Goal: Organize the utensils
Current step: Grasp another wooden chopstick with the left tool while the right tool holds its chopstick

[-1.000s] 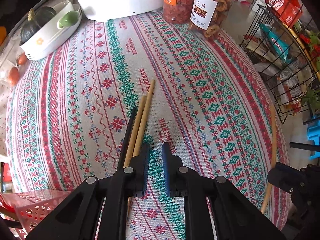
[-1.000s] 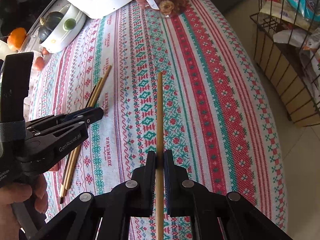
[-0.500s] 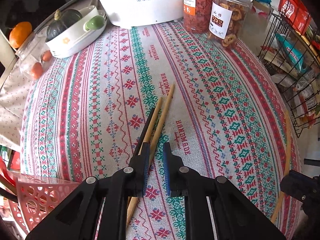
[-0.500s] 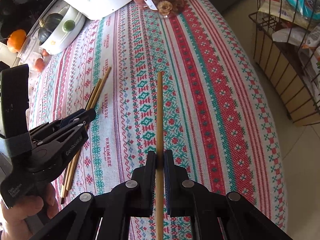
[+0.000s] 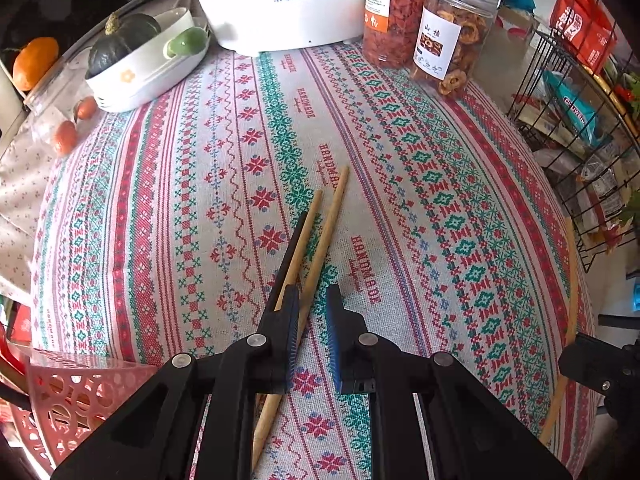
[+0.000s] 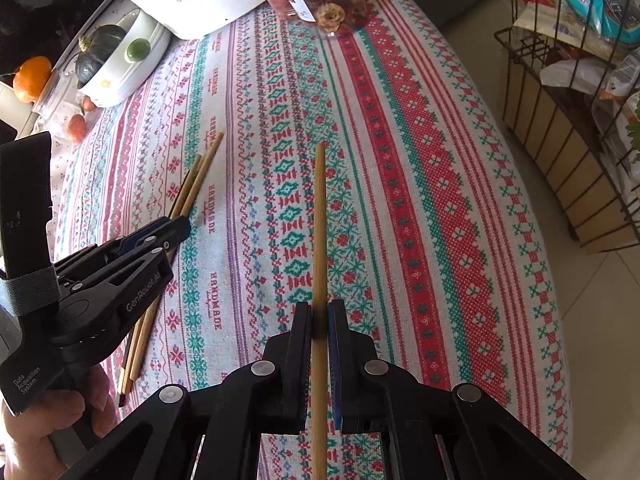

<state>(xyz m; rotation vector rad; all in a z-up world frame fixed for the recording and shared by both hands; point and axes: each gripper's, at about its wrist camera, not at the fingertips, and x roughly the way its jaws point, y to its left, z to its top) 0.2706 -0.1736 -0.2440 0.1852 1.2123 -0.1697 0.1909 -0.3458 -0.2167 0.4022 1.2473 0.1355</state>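
My right gripper (image 6: 320, 306) is shut on a bamboo chopstick (image 6: 320, 220) that sticks out forward above the patterned tablecloth (image 6: 400, 200). That same chopstick (image 5: 572, 280) and the right gripper's black body show at the right edge of the left wrist view. On the cloth lie two bamboo chopsticks (image 5: 332, 216) and a black chopstick (image 5: 292, 240), side by side. My left gripper (image 5: 311, 292) hovers over their middle with a narrow gap between its pads. One bamboo chopstick runs beneath that gap, and the pads press on nothing. From the right wrist view, the left gripper (image 6: 182, 226), held in a hand, is over the same chopsticks (image 6: 200, 176).
A red plastic basket (image 5: 60, 392) stands at the near left. At the back are a white appliance (image 5: 280, 0), two jars (image 5: 452, 36) and a white dish (image 5: 136, 80) with a dark squash. A wire rack (image 5: 560, 120) stands beyond the table's right edge.
The left gripper has shifted slightly across the cloth and turned, so the longer bamboo chopstick now runs under its gap rather than under its left finger. The right gripper has kept still.
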